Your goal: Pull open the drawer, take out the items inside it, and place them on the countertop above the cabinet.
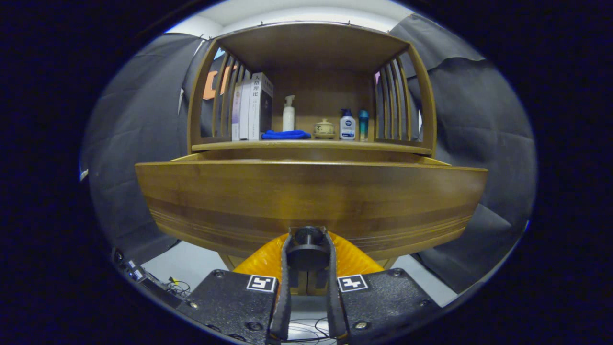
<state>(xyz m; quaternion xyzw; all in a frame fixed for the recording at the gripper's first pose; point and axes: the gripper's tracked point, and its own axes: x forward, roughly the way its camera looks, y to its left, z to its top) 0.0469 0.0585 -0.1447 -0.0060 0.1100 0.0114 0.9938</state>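
The gripper [307, 251] has both fingers [286, 268] clenched on the dark round knob [307, 252] at the lower middle of the drawer [306, 201] front. The drawer stands pulled out from the cabinet, below the counter [311, 145]. Its inside is hidden. On the counter above the drawer stand books [252, 108], a blue cloth [286, 135], a white bottle [288, 113], and a small pot [324, 128].

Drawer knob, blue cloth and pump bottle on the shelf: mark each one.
Drawer knob [307, 250]: gripper view, on its round face, clamped between the fingers.
Blue cloth [286, 134]: gripper view, on the middle of its folded top.
Pump bottle [288, 118]: gripper view, on its white body, behind the cloth.
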